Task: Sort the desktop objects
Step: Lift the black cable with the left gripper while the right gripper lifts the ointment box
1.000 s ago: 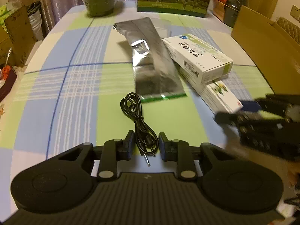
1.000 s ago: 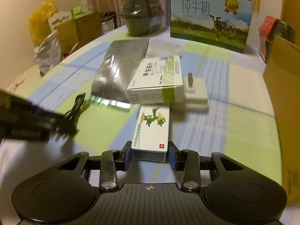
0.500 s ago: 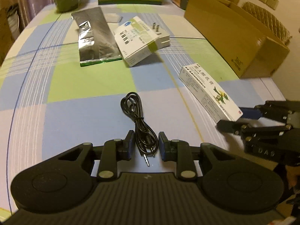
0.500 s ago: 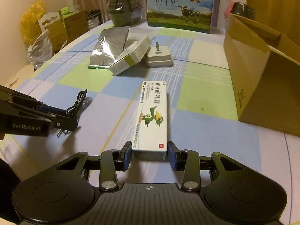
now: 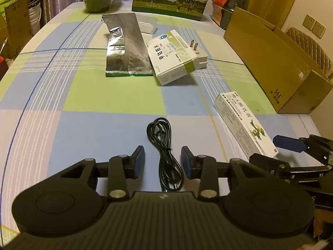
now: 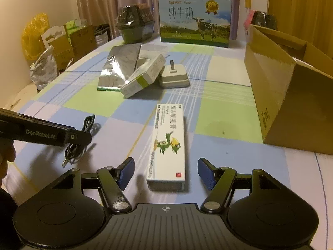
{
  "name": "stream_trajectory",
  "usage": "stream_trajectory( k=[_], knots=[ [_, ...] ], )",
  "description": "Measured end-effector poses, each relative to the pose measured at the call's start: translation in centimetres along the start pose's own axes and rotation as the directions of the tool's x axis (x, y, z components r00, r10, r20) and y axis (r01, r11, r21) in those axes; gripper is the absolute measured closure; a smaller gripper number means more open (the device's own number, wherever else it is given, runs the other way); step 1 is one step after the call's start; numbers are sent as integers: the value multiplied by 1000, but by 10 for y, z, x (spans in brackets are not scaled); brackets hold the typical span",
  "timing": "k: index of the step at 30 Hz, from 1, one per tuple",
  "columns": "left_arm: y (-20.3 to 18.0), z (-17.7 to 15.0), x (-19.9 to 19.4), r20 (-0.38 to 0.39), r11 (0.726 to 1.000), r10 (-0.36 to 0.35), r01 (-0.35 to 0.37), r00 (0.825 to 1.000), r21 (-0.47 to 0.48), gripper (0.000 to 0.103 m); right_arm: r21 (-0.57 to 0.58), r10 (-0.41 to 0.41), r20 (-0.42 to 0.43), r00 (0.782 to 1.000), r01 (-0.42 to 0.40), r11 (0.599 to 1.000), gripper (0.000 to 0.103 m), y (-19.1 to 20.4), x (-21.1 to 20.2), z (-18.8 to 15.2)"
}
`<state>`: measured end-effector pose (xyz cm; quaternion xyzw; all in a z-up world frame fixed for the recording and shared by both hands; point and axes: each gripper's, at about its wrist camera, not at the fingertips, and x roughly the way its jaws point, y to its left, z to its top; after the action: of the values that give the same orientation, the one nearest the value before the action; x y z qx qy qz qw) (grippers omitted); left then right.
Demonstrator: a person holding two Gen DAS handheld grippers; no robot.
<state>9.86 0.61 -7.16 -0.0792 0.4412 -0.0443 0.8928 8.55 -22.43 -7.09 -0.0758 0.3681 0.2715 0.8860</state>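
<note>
On the checked tablecloth [image 5: 108, 100], the left gripper [image 5: 162, 160] stands with its jaws spread apart, and a coiled black cable [image 5: 164, 152] lies flat between the blue pads, touching neither. Beside it to the right, the right gripper [image 6: 165, 171] is likewise parted wide, its pads clear on both sides of a long white ointment box [image 6: 168, 143] printed with a green cartoon bird; the box rests on the cloth, its near end between the fingertips. Farther back sit a silver foil pouch [image 5: 124, 45], a white-and-green medicine box [image 5: 172, 56] leaning partly over the pouch's edge, and a grey plug adapter [image 6: 173, 77] just beside that box. An open cardboard carton [image 6: 291, 95] stands at the right edge of the table, well apart from the ointment box. At the far end stand a milk gift case [image 6: 194, 20] with a cow picture and a dark wrapped container [image 6: 135, 26].
</note>
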Motion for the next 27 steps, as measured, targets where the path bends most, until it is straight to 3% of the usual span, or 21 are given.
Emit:
stream_trajectory(
  k=[7, 9, 11, 15, 27],
  knots=[
    [-10, -1, 3, 7, 998, 40, -40, 999, 58, 72, -5, -6, 19, 1000, 6, 1000, 38, -3, 9, 4],
    [-12, -2, 4, 11, 996, 56, -57, 998, 74, 76, -5, -6, 22, 1000, 6, 1000, 38, -4, 11, 5],
    [-14, -2, 4, 10, 995, 56, -57, 998, 83, 89, -19, -4, 23, 1000, 4, 1000, 38, -3, 14, 7],
    [-15, -3, 1, 19, 996, 39, -40, 999, 77, 93, -38, 1, 25, 1000, 0, 999, 39, -2, 20, 9],
    [-16, -4, 0, 26, 995, 26, -28, 999, 94, 94, -27, 22, 5, 1000, -22, 999, 39, -1, 34, 12]
  ],
)
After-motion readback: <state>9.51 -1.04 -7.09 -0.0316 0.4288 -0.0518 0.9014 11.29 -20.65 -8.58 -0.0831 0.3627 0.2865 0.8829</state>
